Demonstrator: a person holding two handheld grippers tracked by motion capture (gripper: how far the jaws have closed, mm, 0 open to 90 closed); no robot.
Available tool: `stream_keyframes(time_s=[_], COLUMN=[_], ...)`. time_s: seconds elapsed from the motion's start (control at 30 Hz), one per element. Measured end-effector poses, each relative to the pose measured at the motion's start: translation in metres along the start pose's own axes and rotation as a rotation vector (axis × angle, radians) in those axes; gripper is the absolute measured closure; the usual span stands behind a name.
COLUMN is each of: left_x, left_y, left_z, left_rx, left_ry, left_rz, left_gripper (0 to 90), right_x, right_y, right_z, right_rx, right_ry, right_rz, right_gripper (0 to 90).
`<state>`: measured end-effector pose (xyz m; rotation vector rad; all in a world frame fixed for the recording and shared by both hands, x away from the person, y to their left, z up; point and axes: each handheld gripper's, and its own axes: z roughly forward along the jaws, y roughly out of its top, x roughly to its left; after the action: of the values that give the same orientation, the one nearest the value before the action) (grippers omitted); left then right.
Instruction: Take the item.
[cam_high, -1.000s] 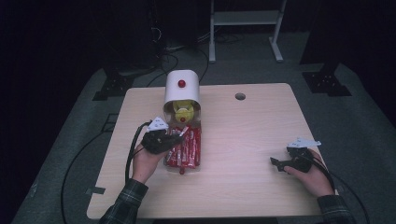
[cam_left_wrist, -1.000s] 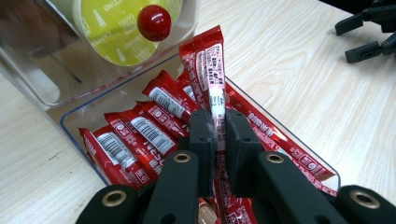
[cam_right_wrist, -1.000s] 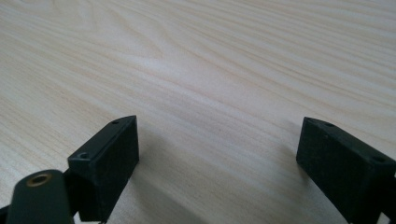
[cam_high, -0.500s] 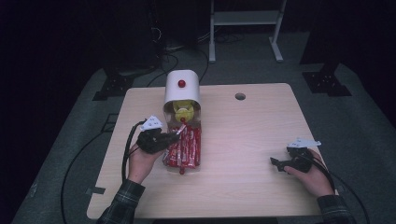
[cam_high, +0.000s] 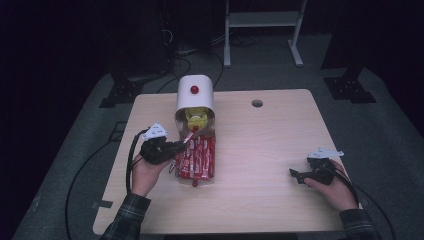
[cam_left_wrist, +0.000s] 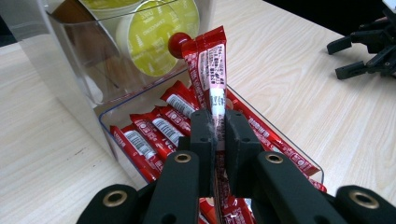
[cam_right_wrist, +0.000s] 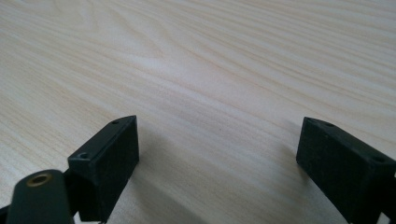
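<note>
Over on the left, the left hand-held gripper (cam_high: 176, 148) is held at the edge of a clear tray (cam_left_wrist: 107, 122), and a single red sachet (cam_left_wrist: 208, 65) is pinched tight between its jaws, so it's clamped on that and nothing else. In the left gripper view the sachet is seen standing up nearly straight out of the jaws, its top end raised above the rest and lined up with a small red knob (cam_left_wrist: 176, 44). A whole bunch of red sachets (cam_high: 197, 157) is laid flat in the tray underneath. Right behind the tray, a white dispenser (cam_high: 195, 92) with a clear front is stood on the wooden surface (cam_high: 260, 150), and yellow-lidded pods (cam_left_wrist: 156, 35) can be made out stacked inside it. A small round hole (cam_high: 257, 103) is cut in the surface further back. Way off to the right, well apart from all that, the right hand-held gripper (cam_high: 296, 174) is rested low on bare wood, jaws spread wide with nothing held between them.
</note>
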<state>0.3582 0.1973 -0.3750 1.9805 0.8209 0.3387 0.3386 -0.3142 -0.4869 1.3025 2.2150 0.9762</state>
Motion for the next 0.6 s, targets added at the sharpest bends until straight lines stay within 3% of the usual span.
stream_keyframes(time_s=[0.6], left_x=[0.016], left_y=[-0.006], left_z=[-0.017], left_rx=[-0.012], left_ry=[0.024], left_rz=[-0.020], left_gripper=[83.3], right_x=[0.000], right_y=[0.000], right_z=[0.000], right_rx=[0.000], right_ry=[0.001], right_rz=[-0.001], right_gripper=[12.0])
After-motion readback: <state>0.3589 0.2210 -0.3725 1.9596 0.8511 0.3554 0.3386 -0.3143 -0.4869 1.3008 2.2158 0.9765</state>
